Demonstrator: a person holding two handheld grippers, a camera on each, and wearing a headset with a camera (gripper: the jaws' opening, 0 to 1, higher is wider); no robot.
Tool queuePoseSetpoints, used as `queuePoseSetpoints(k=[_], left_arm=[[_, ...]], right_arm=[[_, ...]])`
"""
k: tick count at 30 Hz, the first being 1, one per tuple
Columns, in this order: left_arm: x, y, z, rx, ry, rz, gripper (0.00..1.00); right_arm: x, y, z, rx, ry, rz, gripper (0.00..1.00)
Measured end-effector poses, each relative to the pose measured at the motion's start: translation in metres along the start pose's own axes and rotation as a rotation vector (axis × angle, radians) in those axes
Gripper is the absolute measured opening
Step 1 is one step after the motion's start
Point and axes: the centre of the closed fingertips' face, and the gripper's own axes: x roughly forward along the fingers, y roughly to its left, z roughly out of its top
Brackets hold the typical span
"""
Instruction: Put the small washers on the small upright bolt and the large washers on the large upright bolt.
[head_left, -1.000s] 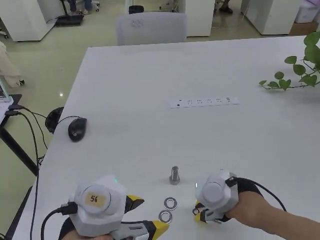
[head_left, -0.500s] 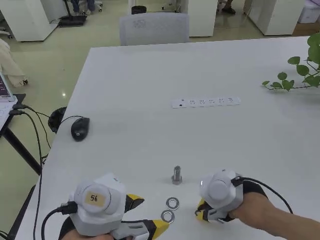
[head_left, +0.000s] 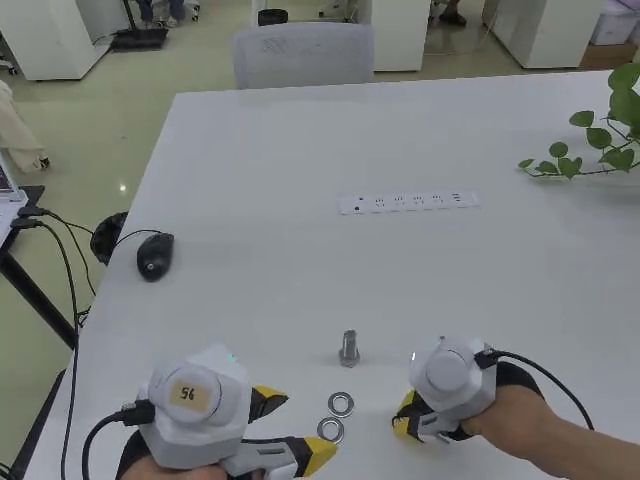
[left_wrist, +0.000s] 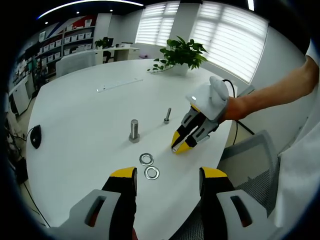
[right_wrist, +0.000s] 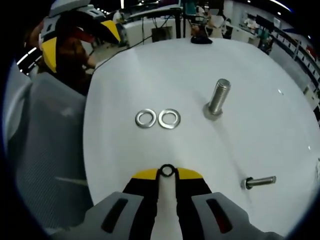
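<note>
- While the right gripper (right_wrist: 166, 176) is pinching a small washer (right_wrist: 166, 166) between its fingers (right_wrist: 144, 187), the left gripper (left_wrist: 167, 175) is holding its own apart, empty.
- Two large washers (right_wrist: 169, 118) are lying side by side on the surface (right_wrist: 150, 70), near the upright large bolt (right_wrist: 217, 97).
- The small bolt (left_wrist: 167, 115) is standing beyond it.

Small washer (right_wrist: 166, 166) largely hidden between right gripper (right_wrist: 167, 175) jaw tips, upper rim alone visible, left gripper (head_left: 295, 427) body cut by head view's lower edge, plant (head_left: 598, 139) cut by right edge, chair (head_left: 300, 55) base hidden behind table (head_left: 250, 200)

Grey chair (head_left: 303, 55) behind white table (head_left: 250, 170); blinds (left_wrist: 235, 35) cover windows (left_wrist: 155, 22).
</note>
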Motion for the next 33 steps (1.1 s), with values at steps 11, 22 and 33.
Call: queuePoseSetpoints(k=[11, 22, 33], left_arm=[[-0.001, 0.001, -0.001, -0.002, -0.001, 0.006, 0.49], [0.000, 0.000, 0.000, 0.001, -0.002, 0.003, 0.49], [-0.003, 0.004, -0.001, -0.006, -0.005, 0.011, 0.49]], right_arm=[[-0.017, -0.020, 0.035, -0.033, -0.053, -0.048, 0.13], [-0.031, -0.053, 0.072, -0.091, -0.077, -0.093, 0.13], [-0.059, -0.085, 0.064, -0.091, -0.069, -0.150, 0.13]])
